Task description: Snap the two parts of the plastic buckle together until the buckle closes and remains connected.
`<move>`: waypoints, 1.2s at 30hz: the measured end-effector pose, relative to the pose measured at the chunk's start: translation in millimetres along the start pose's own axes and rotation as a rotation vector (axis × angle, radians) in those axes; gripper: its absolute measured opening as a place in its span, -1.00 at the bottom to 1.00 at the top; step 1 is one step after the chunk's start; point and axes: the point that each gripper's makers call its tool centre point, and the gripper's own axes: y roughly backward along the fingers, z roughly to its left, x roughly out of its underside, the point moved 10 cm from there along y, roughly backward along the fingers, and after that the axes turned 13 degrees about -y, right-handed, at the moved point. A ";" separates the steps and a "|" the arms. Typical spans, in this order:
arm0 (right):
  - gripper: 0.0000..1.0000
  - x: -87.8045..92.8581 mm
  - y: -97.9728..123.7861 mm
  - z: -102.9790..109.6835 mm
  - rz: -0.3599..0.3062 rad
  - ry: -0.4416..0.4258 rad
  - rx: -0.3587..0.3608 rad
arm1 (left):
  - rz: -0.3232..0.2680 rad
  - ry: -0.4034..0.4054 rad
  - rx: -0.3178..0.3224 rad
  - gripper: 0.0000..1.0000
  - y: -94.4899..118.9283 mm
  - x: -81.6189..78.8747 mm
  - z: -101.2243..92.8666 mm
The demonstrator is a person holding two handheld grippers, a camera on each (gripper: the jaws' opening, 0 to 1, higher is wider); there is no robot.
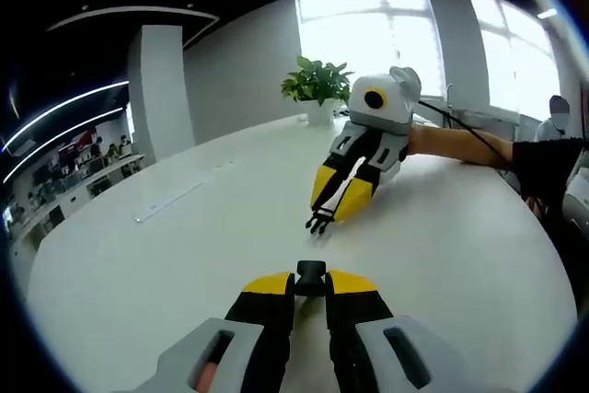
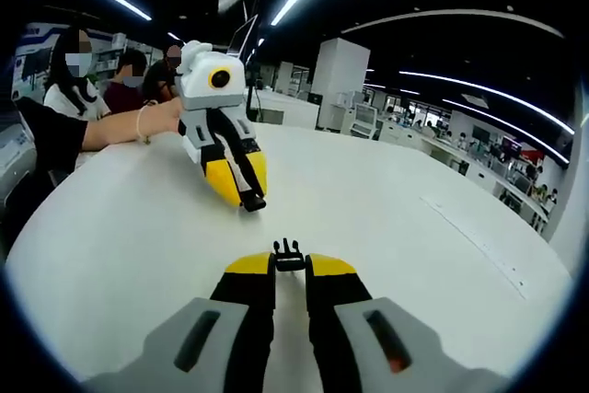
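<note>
Showing a potted plant [image 1: 319, 86] at 12 o'clock in left gripper view; clenching black buckle halves: socket [image 1: 311, 277] in left gripper [image 1: 311, 284], pronged half [image 2: 289, 256] in right gripper [image 2: 290, 266], still apart.

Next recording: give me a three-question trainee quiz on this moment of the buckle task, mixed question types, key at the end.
1. True or false: the two buckle halves are already snapped together.
2. Multiple choice: the pronged buckle half sits A) loose on the table, B) between the right gripper's jaws, C) beside the plant.
3. Short answer: what does the left gripper hold, and what stands on the white table behind the other gripper in the left gripper view?

Key
1. False: each gripper holds one half, with bare table between them.
2. B.
3. The socket buckle half; a potted plant.
</note>
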 end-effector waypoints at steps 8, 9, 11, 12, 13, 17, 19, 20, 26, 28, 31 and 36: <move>-0.74 1.1 -3.2 5.0 0.018 0.019 -0.025 | 0.007 -0.010 0.014 -0.74 -1.9 0.4 -1.5; -0.74 1.0 -3.4 5.8 0.019 0.021 -0.031 | 0.007 -0.010 0.016 -0.74 -2.0 0.4 -1.7; -0.74 0.7 -3.7 6.9 0.019 0.024 -0.036 | 0.007 -0.011 0.018 -0.74 -2.2 0.4 -2.3; -0.74 0.5 -3.7 7.3 0.018 0.025 -0.038 | 0.007 -0.011 0.019 -0.74 -2.3 0.4 -2.3; -0.74 0.4 -3.8 7.9 0.018 0.025 -0.041 | 0.007 -0.012 0.021 -0.74 -2.5 0.4 -2.5; -0.74 -0.1 -4.7 10.3 0.017 0.033 -0.051 | 0.011 -0.017 0.029 -0.74 -3.6 0.5 -3.4; -0.74 -0.5 -5.4 11.8 0.017 0.037 -0.060 | 0.015 -0.022 0.034 -0.74 -4.4 0.7 -4.9; -0.74 -0.6 -5.6 12.3 0.017 0.039 -0.062 | 0.016 -0.024 0.036 -0.74 -4.6 0.8 -5.5; -0.74 -2.9 -8.2 18.1 0.012 0.052 -0.078 | 0.017 -0.029 0.040 -0.74 -5.2 0.7 -6.5; -0.74 -3.7 -8.9 19.4 0.010 0.055 -0.085 | 0.013 -0.028 0.044 -0.74 -5.1 0.2 -6.9; -0.74 -4.1 -9.7 21.7 0.012 0.060 -0.092 | 0.012 -0.032 0.048 -0.74 -5.4 0.0 -8.0; -0.74 -2.7 -11.4 23.9 0.023 0.067 -0.099 | 0.017 -0.041 0.058 -0.74 -6.9 0.7 -10.8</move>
